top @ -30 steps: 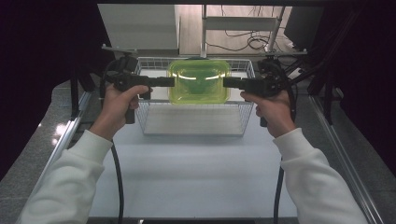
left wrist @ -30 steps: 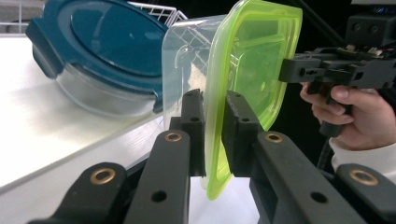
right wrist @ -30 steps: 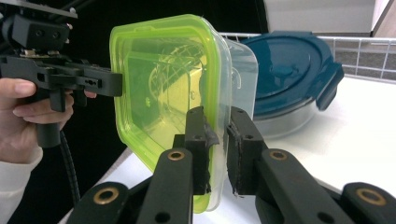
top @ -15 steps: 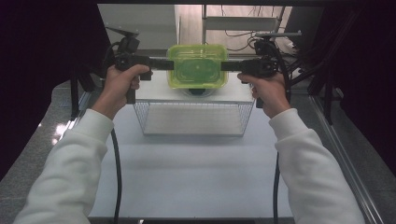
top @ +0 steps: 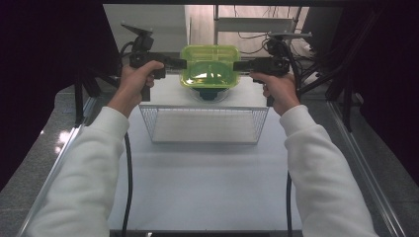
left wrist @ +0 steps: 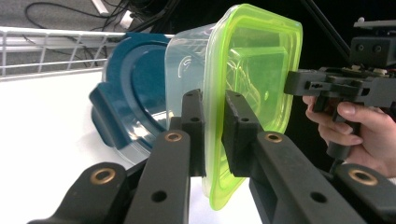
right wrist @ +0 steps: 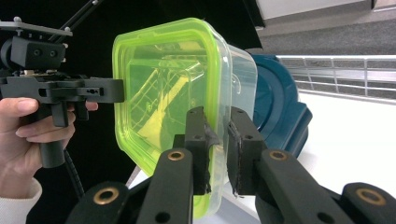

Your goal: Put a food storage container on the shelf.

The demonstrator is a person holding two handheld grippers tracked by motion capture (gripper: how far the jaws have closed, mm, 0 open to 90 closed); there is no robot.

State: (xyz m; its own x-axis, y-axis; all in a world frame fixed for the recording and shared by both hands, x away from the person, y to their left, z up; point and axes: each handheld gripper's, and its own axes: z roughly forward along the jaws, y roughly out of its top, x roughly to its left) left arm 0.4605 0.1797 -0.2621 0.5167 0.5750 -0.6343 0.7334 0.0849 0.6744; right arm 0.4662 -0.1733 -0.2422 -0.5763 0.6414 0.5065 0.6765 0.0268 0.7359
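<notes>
Clear plastic food container with a lime-green lid (top: 210, 66) hangs in the air between two handheld grippers, beyond the far edge of a white wire basket (top: 205, 123) on the white table (top: 207, 187). Left gripper (top: 184, 63) has its black jaws closed narrowly on the lid's rim at one side, seen close up in the left gripper view (left wrist: 212, 135). Right gripper (top: 236, 65) pinches the opposite rim the same way (right wrist: 218, 140). Directly under the container sits a dark blue round lidded container (top: 210, 93), resting on the table. In the gripper views it lies just beyond the clear tub's base (left wrist: 133, 93); whether they touch cannot be told. Judging by this, the lift out of the basket looks done, and what remains is lowering the green-lidded container onto the blue one and letting go.
</notes>
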